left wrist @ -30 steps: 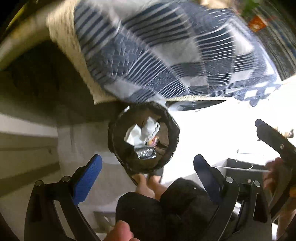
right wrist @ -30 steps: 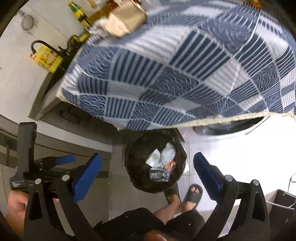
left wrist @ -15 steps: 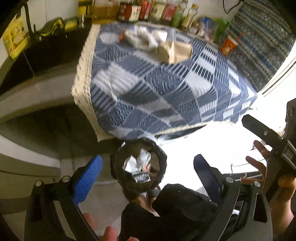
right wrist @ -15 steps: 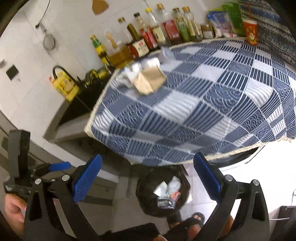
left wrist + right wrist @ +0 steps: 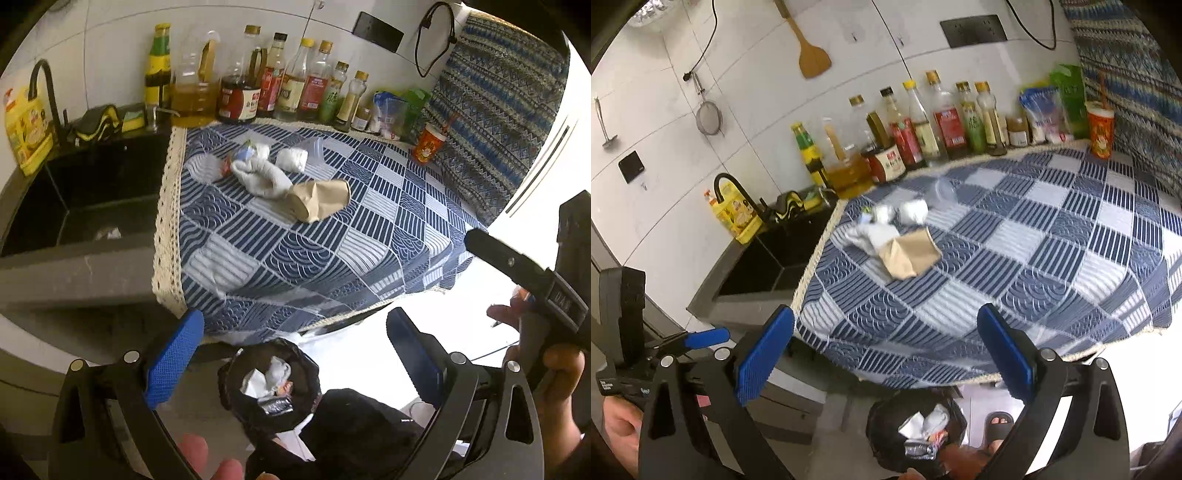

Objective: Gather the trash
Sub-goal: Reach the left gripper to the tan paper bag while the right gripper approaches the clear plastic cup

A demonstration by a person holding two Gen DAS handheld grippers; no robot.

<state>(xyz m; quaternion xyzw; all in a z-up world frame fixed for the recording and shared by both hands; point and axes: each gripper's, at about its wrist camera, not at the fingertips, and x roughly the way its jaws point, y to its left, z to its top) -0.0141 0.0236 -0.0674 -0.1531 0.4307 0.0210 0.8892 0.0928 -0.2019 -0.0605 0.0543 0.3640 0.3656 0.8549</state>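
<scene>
A brown paper bag [image 5: 320, 199] [image 5: 909, 254], crumpled white tissues [image 5: 261, 176] [image 5: 873, 235], a white wad [image 5: 292, 158] [image 5: 914, 211] and a clear plastic cup [image 5: 315, 149] [image 5: 941, 192] lie on the blue checked cloth [image 5: 314, 251] [image 5: 1034, 258]. A black-lined bin [image 5: 269, 384] [image 5: 916, 432] with trash in it stands on the floor below the counter edge. My left gripper [image 5: 295, 358] and right gripper [image 5: 886, 354] are both open and empty, held above the bin, short of the counter.
Several sauce bottles [image 5: 273, 92] [image 5: 923, 129] line the back wall. A black sink [image 5: 85, 192] [image 5: 764, 262] with a tap is at the left. An orange cup [image 5: 427, 143] [image 5: 1100, 129] stands at the back right. Sandalled feet [image 5: 997, 424] are beside the bin.
Both grippers have tilted up from looking down at the bin to facing the countertop. The trash on the cloth has come into view. Both stay open.
</scene>
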